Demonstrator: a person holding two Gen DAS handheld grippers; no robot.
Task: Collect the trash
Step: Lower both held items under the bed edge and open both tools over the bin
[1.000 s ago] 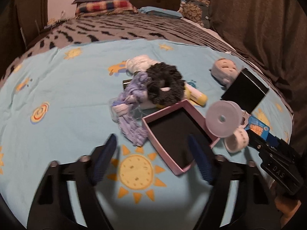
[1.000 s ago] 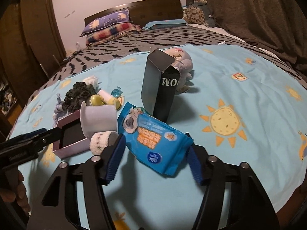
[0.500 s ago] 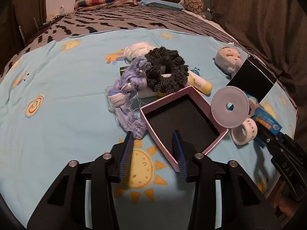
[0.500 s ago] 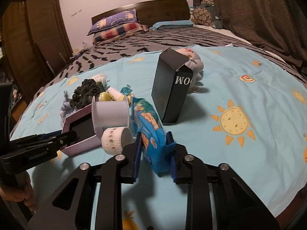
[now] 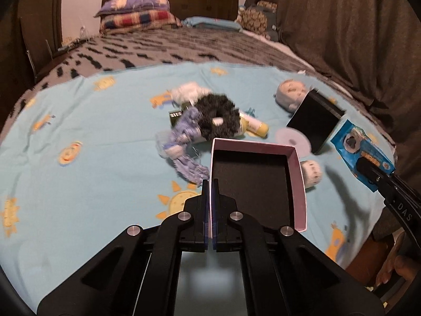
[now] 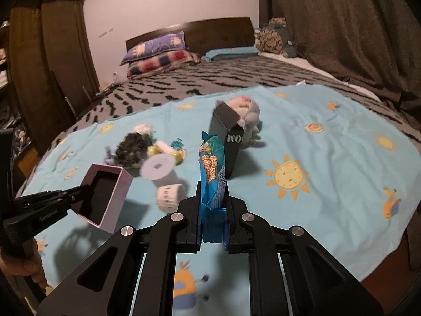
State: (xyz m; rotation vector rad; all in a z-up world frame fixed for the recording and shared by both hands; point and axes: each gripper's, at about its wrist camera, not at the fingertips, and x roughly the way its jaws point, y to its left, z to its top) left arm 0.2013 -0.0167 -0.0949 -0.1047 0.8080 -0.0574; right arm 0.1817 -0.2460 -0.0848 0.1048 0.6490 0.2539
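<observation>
The left gripper (image 5: 209, 184) is clamped on the near-left wall of the shallow pink cardboard box with a black lining (image 5: 259, 181), which hangs tilted and lifted clear of the light-blue sun-print bedsheet (image 5: 86, 131), its shadow falling on the cloth below in the right wrist view. The right gripper (image 6: 212, 192) is clenched on the lower end of the blue crinkly plastic wipes packet (image 6: 211, 173), which stands up on edge between its pads. The box looks light and fairly stiff, but a one-wall pinch lets it swing and could buckle the thin card, so a hold near a corner seems firmest. The packet looks soft and slick; it bends under the squeeze and could slide out, so a bite deep into its bunched end seems safer than the flat face. On the sheet, at about twelve o'clock from the box, lies the fuzzy black scrunchie (image 5: 218, 117) touching a lilac frilled fabric scrunchie (image 5: 184, 142) at eleven o'clock. At about two o'clock stands the tall black cardboard carton (image 5: 314, 121), stiff but easy to tip, with a pale lilac plastic spool (image 5: 293, 141) just beside it and a white patterned tape roll (image 5: 313, 173) at three o'clock.
</observation>
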